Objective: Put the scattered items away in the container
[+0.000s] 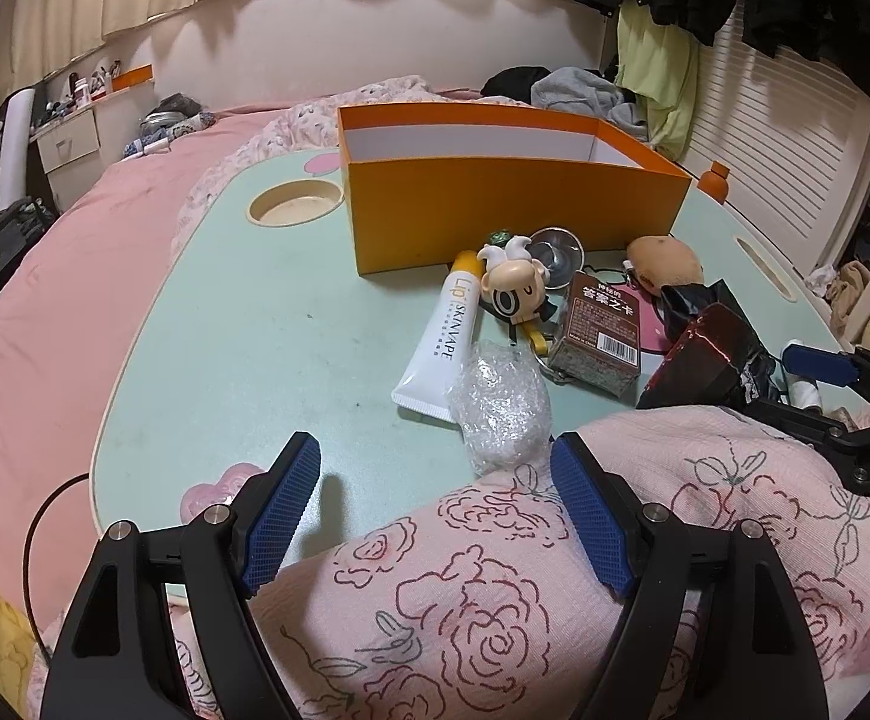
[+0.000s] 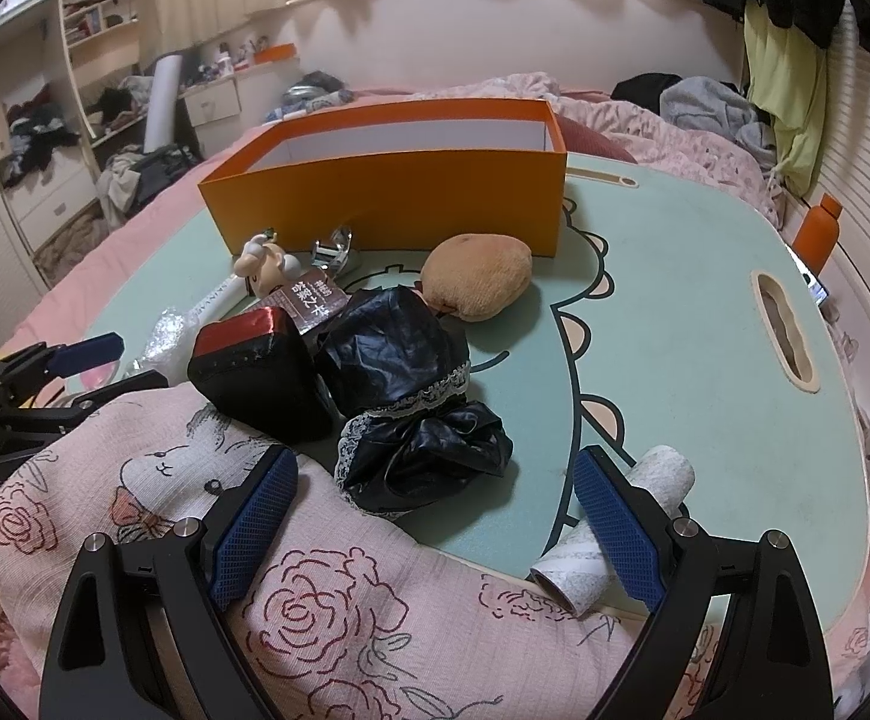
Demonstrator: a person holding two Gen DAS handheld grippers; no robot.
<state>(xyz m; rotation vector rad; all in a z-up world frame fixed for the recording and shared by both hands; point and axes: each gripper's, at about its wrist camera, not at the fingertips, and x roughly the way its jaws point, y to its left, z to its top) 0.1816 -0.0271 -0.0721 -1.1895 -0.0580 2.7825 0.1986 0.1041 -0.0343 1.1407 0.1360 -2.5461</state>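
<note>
Left wrist view: the left gripper gapes wide and empty at bottom centre; bubble wrap lies just above it, the tube beyond, the orange box at upper centre.

Right wrist view: the right gripper is wide, empty; a black bag sits between and above its fingers, the box farther up.

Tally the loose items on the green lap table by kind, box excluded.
Tubes: 1, white tube
Figures: 1, cartoon keychain figure
Card boxes: 1, brown card box
Plush: 1, tan plush
Bubble wrap: 1, wad
Black glossy pieces: 2, black-and-red pouch, lace-trimmed black bundle
Rolls: 1, white roll
Metal bits: 1, shiny piece
Total: 9
</note>
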